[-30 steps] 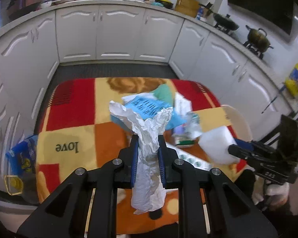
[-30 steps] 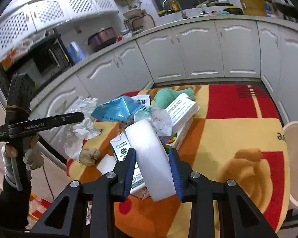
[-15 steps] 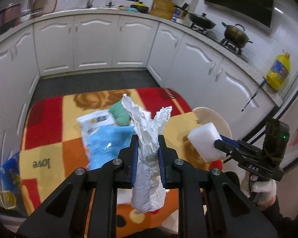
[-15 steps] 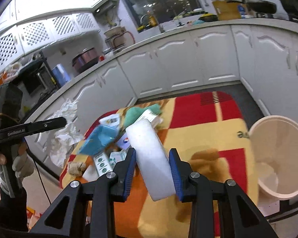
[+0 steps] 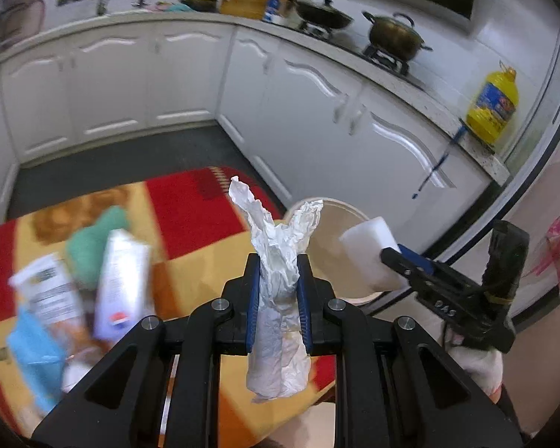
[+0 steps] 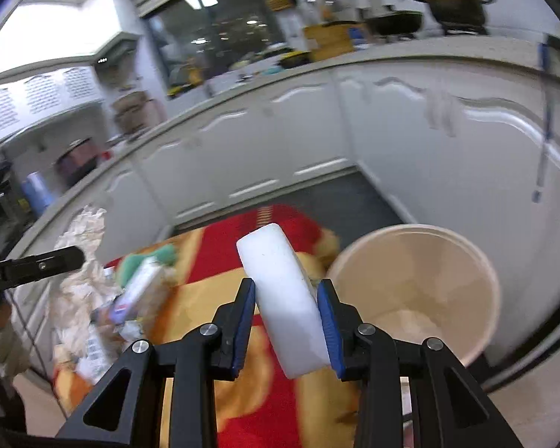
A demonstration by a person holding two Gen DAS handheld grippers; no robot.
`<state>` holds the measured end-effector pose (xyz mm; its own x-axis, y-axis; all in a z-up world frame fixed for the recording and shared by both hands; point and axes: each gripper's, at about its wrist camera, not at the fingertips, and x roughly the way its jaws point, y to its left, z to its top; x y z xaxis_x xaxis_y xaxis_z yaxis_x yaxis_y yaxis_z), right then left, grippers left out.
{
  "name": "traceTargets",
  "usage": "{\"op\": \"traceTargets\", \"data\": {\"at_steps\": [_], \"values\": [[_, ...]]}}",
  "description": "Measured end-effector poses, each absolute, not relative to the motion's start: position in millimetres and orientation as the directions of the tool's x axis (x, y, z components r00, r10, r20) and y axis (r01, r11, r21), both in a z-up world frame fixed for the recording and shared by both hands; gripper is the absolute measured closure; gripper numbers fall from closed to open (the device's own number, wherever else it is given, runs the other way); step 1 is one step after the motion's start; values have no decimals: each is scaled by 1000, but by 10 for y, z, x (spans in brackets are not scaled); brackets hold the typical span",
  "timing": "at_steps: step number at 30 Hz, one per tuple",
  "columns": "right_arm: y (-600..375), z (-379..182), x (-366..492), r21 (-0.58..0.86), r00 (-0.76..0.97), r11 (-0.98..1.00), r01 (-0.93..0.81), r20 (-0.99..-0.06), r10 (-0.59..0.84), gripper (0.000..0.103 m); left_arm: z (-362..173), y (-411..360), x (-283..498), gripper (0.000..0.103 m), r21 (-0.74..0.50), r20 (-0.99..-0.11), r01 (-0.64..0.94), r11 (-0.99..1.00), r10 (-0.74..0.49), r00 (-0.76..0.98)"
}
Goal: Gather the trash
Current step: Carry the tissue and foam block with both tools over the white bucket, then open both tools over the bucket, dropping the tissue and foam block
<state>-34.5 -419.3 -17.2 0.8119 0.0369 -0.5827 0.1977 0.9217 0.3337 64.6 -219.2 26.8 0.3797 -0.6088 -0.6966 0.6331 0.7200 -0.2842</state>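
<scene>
Left tongs: my left tongs [image 5: 278, 291] are clenched on a crumpled white paper wad [image 5: 280, 261], which sticks up above the blue pads and hangs below them.
Right tongs: my right tongs [image 6: 285, 321] are grasping a white foam block [image 6: 285, 298] between the blue pads; the block stands on edge, tilted a little to the left.
Bin: a cream round bin [image 6: 478, 257] stands just past the right edge of the surface, open at the top, with something pale at its bottom. In the left wrist view the foam block is in front of the bin's rim [image 5: 339, 207].
Surface: a blanket [image 6: 280, 220] of red, yellow and orange squares covers the low surface where the trash lies.
Remaining trash: a blurred heap lies on the left part of the blanket: a white carton [image 5: 121, 280], a green lump [image 5: 93, 242], a blue wrapper [image 5: 37, 354] and printed packets.
Room: a kitchen with white cabinets [image 5: 317, 112] curving around the blanket and a dark floor [image 5: 130, 156] between them.
Cabinet top: a dark pot [image 5: 395, 35] sits on a stove, a wok beside it, and a yellow oil bottle [image 5: 492, 108] stands further right.
Hand: a gloved hand [image 5: 478, 366] holds the right tool's handle.
</scene>
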Motion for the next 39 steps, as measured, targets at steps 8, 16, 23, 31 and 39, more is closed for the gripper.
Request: {"op": "traceTargets", "data": {"at_steps": [8, 16, 23, 31, 39], "values": [[-4732, -461, -214, 335, 764, 883, 329, -644, -40, 70, -131, -3154, 846, 87, -288, -738, 646, 707, -594, 321], [-5057, -720, -159, 316, 735, 858, 405, -671, -100, 69, -476, -3747, 933, 78, -275, -743, 651, 708, -586, 323], [-5179, -818, -169, 321, 717, 831, 454, -685, -127, 52, -579, -3784, 994, 49, -321, -738, 639, 699, -607, 295], [-5092, -842, -190, 345, 714, 827, 444, -694, -94, 52, -461, -3559, 883, 49, -273, -736, 631, 726, -580, 349], [-4809, -706, -268, 311, 729, 858, 409, -677, -102, 42, -353, -3192, 703, 49, -194, -732, 601, 775, -522, 438]]}}
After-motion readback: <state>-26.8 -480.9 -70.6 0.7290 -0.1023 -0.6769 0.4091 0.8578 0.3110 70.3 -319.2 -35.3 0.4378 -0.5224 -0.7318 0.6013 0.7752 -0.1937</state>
